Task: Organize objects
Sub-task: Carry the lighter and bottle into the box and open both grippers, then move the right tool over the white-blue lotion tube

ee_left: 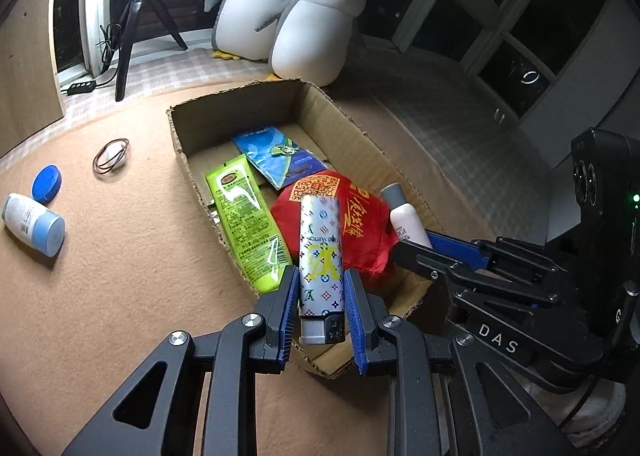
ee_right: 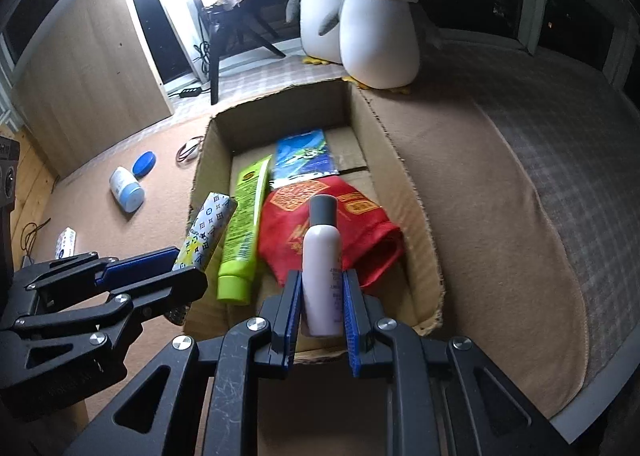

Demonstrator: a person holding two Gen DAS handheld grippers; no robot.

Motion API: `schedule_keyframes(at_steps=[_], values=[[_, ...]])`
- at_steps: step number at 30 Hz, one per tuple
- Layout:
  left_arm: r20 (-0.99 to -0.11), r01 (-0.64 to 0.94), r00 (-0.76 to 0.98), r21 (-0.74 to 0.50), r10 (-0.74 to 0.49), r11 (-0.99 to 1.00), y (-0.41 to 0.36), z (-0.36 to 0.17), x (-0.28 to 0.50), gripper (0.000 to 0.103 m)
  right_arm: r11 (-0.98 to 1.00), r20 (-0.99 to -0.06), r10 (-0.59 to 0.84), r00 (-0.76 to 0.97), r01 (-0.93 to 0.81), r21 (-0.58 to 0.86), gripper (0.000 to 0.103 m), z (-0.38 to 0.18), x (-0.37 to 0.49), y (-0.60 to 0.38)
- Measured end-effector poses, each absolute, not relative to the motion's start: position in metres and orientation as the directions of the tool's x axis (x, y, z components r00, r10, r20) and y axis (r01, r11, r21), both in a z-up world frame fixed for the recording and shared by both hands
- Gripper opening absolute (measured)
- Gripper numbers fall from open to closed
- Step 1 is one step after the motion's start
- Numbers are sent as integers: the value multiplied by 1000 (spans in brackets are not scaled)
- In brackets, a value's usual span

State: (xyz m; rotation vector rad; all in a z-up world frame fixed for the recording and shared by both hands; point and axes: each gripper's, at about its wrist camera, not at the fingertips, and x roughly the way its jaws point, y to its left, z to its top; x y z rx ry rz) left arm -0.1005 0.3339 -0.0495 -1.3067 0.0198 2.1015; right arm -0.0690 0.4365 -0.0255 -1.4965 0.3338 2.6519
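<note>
The left gripper [ee_left: 320, 292] is clamped on a patterned lighter [ee_left: 320, 256], held over the near end of the cardboard box [ee_left: 236, 111]. The right gripper [ee_right: 322, 300] is clamped on a white bottle [ee_right: 322, 276] with a grey cap, also above the box's near end. Inside the box lie a green tube [ee_left: 248, 223], a red pouch [ee_left: 360, 223] and a blue packet [ee_left: 276, 159]. Left of the box, on the tan blanket [ee_left: 132, 268], lie a small jar [ee_left: 34, 223], a blue lid [ee_left: 47, 183] and hair ties [ee_left: 111, 155]. Two plush penguins [ee_left: 316, 23] sit behind the box.
</note>
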Motion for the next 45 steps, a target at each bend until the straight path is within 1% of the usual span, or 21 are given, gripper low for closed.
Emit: schedule_keyframes(at_steps=[2,3,4,5,6,7,8,16,19,24,28,32,37,38,40,42,45], values=[[-806,-528,-291,-314,516,-789,335,-49,-101,26,-973,-853,-39,-520,-175,151,18,-26,-70,438],[-805,-523,-291,-319,517,-790,334,-49,-101,34,-972,-853,-42,-520,-175,154,18,-27,-70,439],[-805,-515,-289,-325,517,-793,332,-48,-102,51,-971,-853,-48,-520,-174,161,19,-27,-71,440],[-802,-509,-292,-331,521,-795,331,-48,-103,57,-970,-853,-56,-519,-174,169,23,-28,-71,440],[-797,-510,-301,-330,524,-795,329,-46,-103,59,-969,-856,-62,-513,-175,175,27,-29,-72,441],[-797,-511,-304,-326,522,-795,328,-45,-102,59,-968,-855,-59,-516,-179,175,33,-29,-72,442],[-797,-512,-307,-323,520,-796,327,-45,-101,59,-967,-852,-56,-521,-183,175,35,-28,-70,442],[-801,-491,-301,-335,517,-804,312,-46,-96,59,-960,-846,-72,-528,-195,203,37,-26,-67,441],[-800,-477,-305,-342,517,-810,300,-46,-95,58,-960,-841,-83,-534,-184,212,40,-24,-67,436],[-798,-444,-322,-348,510,-826,276,-44,-93,58,-961,-833,-110,-543,-156,228,40,-20,-71,424],[-801,-402,-339,-351,493,-846,247,-46,-94,58,-960,-825,-147,-546,-124,253,41,-18,-79,409],[-801,-340,-361,-364,478,-867,209,-48,-99,58,-962,-821,-185,-541,-71,264,48,-15,-92,386],[-803,-255,-395,-372,447,-893,159,-51,-110,59,-968,-821,-219,-528,9,253,49,-11,-113,350],[-804,-235,-403,-369,436,-899,149,-52,-113,60,-968,-820,-225,-526,22,251,49,-9,-117,343],[-806,-203,-414,-372,424,-906,130,-55,-119,67,-968,-817,-238,-525,57,245,52,-6,-129,327],[-808,-183,-417,-375,417,-909,116,-59,-124,71,-968,-813,-247,-527,92,235,54,-4,-141,312],[-812,-151,-426,-369,398,-917,92,-64,-134,71,-965,-805,-262,-533,141,221,54,-1,-159,289]])
